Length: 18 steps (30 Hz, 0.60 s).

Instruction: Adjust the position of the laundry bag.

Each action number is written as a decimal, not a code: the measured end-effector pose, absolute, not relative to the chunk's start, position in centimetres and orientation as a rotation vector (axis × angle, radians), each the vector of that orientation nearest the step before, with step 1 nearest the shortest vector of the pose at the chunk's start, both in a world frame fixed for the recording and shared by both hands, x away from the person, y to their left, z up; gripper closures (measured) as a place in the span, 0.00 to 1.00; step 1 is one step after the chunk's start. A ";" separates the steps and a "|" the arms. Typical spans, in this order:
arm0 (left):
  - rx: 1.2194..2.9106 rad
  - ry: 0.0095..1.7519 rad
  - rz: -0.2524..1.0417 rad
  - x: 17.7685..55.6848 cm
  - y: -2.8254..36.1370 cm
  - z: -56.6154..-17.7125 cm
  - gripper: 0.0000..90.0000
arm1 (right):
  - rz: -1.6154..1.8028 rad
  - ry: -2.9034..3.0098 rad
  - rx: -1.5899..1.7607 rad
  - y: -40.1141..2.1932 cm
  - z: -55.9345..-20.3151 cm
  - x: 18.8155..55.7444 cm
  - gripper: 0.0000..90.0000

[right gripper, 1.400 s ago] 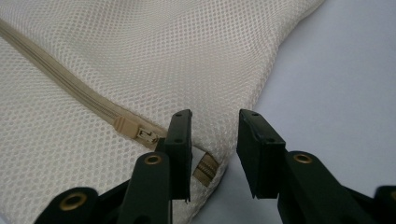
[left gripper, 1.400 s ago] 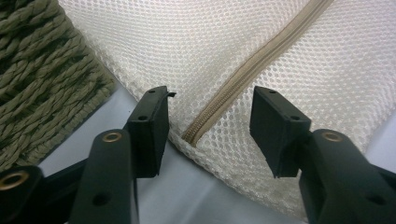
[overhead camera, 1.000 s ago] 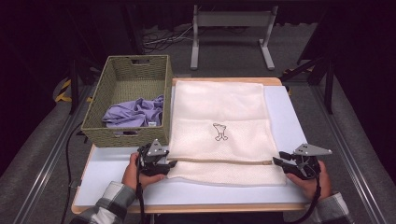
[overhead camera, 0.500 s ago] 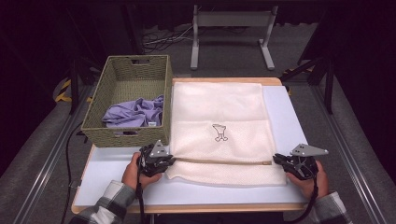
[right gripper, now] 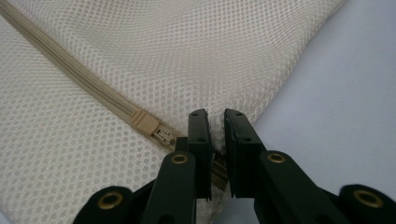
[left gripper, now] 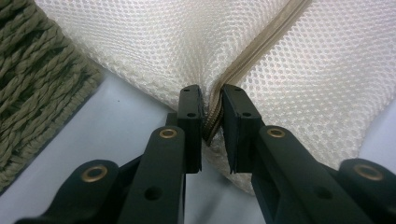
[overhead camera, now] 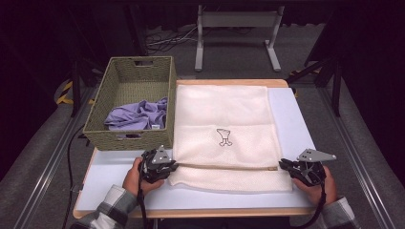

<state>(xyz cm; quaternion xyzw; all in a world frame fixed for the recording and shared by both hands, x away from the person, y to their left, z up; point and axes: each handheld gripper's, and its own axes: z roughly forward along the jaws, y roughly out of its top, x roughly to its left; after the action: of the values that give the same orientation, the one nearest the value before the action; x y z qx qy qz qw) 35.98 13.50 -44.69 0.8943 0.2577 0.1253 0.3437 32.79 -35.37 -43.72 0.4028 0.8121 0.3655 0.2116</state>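
Observation:
A cream mesh laundry bag (overhead camera: 224, 114) lies flat on the white table (overhead camera: 291, 109), a small black logo at its middle. A tan zipper (overhead camera: 219, 166) runs across its near part. My left gripper (overhead camera: 173, 165) is shut on the zipper's left end; in the left gripper view the jaws pinch the bag (left gripper: 289, 70) at the tape (left gripper: 212, 122). My right gripper (overhead camera: 282, 164) is shut on the right end of the bag (right gripper: 140, 60), just past the zipper slider (right gripper: 150, 126). Both hands rest near the table's front edge.
A woven olive basket (overhead camera: 131, 136) stands at the left of the bag and holds a crumpled lilac cloth (overhead camera: 136, 114). The basket's weave (left gripper: 32, 70) shows beside the left gripper. A metal stand (overhead camera: 236, 24) is on the floor beyond the table.
Both grippers have stayed on the zipper ends. The hands shifted slightly and the zipper line now looks pulled straighter between them.

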 end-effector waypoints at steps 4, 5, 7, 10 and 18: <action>2.322 0.672 0.325 35.9 13.5 -44.7 0.87 | 1.012 2.247 1.127 -35.4 -43.7 32.6 0.87; 2.323 0.667 0.334 35.9 13.5 -44.8 0.87 | 1.007 2.235 1.150 -35.5 -43.5 32.5 0.78; 2.323 0.668 0.334 35.9 13.5 -44.8 0.87 | 1.010 2.233 1.159 -35.6 -43.5 32.4 0.75; 2.319 0.670 0.331 35.9 13.5 -44.8 0.86 | 1.026 2.225 1.191 -35.7 -43.2 32.0 0.66; 2.328 0.663 0.355 35.9 13.4 -44.8 0.86 | 0.987 2.297 1.193 -35.0 -43.9 32.0 0.61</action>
<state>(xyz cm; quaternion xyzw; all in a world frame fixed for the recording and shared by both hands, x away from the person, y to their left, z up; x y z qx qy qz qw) 35.93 13.43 -44.79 0.8947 0.2549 0.1365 0.3406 32.03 -35.04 -43.88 0.4231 0.8150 0.3502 0.1847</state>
